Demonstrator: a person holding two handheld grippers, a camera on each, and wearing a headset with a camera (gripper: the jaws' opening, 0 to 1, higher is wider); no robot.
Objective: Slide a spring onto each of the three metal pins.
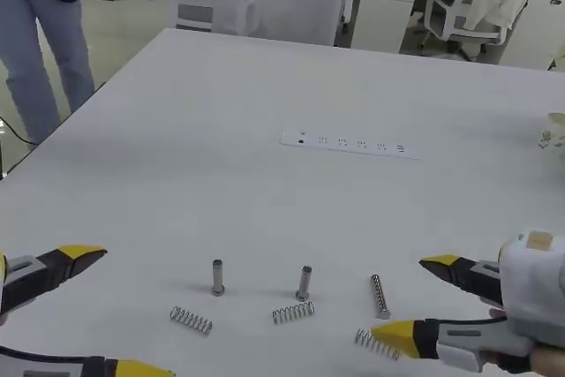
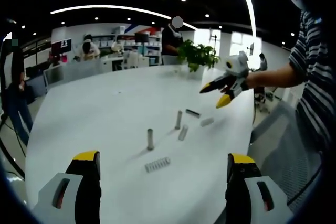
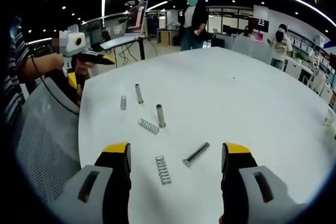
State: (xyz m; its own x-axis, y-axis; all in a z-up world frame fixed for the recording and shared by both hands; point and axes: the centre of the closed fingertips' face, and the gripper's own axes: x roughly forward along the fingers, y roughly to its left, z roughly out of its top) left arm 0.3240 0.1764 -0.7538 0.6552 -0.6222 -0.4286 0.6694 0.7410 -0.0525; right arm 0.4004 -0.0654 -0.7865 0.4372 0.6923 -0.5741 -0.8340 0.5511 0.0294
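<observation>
Head view: on the white worktop (image 1: 265,86), lower centre, two upright pins (image 1: 217,277) and a fallen pin (image 1: 380,296) sit bare, with three springs (image 1: 191,320) lying loose just below them. The left claw (image 1: 110,311), lower left, and the right claw (image 1: 415,297), lower right, gape wide. Left gripper view: pins and springs lie mid-frame. Right gripper view: the fallen pin lies at lower centre, one of the springs beside it.

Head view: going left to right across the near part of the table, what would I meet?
left gripper → spring → first upright pin → second upright pin → lying pin → right gripper
</observation>
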